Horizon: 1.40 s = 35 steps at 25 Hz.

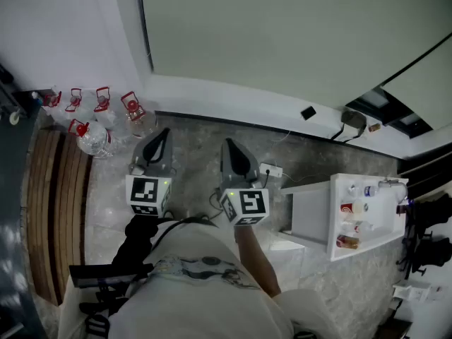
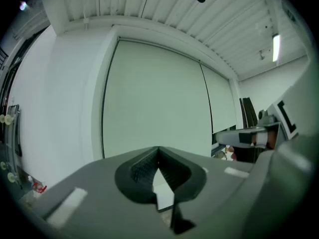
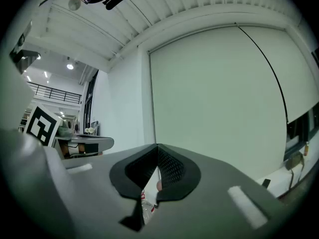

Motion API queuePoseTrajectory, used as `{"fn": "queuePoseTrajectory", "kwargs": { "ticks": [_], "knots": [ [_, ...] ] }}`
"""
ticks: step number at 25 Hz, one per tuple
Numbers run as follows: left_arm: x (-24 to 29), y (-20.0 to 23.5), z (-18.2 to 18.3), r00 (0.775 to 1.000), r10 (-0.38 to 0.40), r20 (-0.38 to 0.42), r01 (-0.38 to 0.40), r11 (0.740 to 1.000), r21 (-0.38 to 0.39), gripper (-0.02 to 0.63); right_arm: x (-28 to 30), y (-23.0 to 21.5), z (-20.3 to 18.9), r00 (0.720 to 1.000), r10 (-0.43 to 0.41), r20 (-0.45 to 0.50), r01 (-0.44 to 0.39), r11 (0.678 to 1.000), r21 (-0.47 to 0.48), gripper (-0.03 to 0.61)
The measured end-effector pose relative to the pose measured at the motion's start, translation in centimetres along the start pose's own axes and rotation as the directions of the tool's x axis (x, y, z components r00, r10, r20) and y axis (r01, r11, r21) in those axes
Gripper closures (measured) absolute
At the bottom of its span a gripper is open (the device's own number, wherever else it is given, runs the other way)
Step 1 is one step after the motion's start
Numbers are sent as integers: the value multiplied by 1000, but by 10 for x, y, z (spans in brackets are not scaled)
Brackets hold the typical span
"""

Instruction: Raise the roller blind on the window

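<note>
The pale roller blind [image 1: 282,34] is down over the whole window pane ahead; it fills the left gripper view [image 2: 154,98] and the right gripper view [image 3: 214,93]. A second blind [image 1: 427,76] to the right is partly up, with dark glass [image 1: 385,108] below it. My left gripper [image 1: 163,133] and right gripper [image 1: 227,145] are held side by side, level, pointing at the wall under the window and well short of it. In each gripper view the jaws meet at the tips, left [image 2: 158,151] and right [image 3: 157,148], with nothing between them.
Several red-capped water bottles [image 1: 92,136] stand on the floor by the wall at left, beside a wooden bench [image 1: 49,210]. A white trolley [image 1: 314,217] with small items stands at right. A power strip [image 1: 270,170] lies on the stone floor below the white sill [image 1: 233,97].
</note>
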<state>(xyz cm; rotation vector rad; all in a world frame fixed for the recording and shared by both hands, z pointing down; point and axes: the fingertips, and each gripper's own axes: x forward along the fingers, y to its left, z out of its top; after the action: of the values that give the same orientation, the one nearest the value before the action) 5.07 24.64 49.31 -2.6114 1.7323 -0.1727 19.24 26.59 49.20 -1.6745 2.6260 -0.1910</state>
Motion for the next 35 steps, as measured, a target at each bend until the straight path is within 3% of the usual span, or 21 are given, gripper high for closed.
{"fn": "queuePoseTrajectory", "kwargs": {
  "ticks": [14,19,28,35],
  "knots": [
    [7,-14,-8,997,79,-21,-80,996,-43,617,-9,-32,4,996,94,-4,-94,996,-7,577],
    [4,1,-17,995,77,-57,-81,995,-66,617,9,-47,4,995,101,2,-101,995,17,577],
    [64,74,-25,994,86,-66,-92,990,-110,617,96,-56,5,997,81,-7,-80,996,34,577],
    [119,132,-20,998,47,-46,-52,992,-114,617,197,-30,20,986,164,10,-164,986,18,577]
  ]
}}
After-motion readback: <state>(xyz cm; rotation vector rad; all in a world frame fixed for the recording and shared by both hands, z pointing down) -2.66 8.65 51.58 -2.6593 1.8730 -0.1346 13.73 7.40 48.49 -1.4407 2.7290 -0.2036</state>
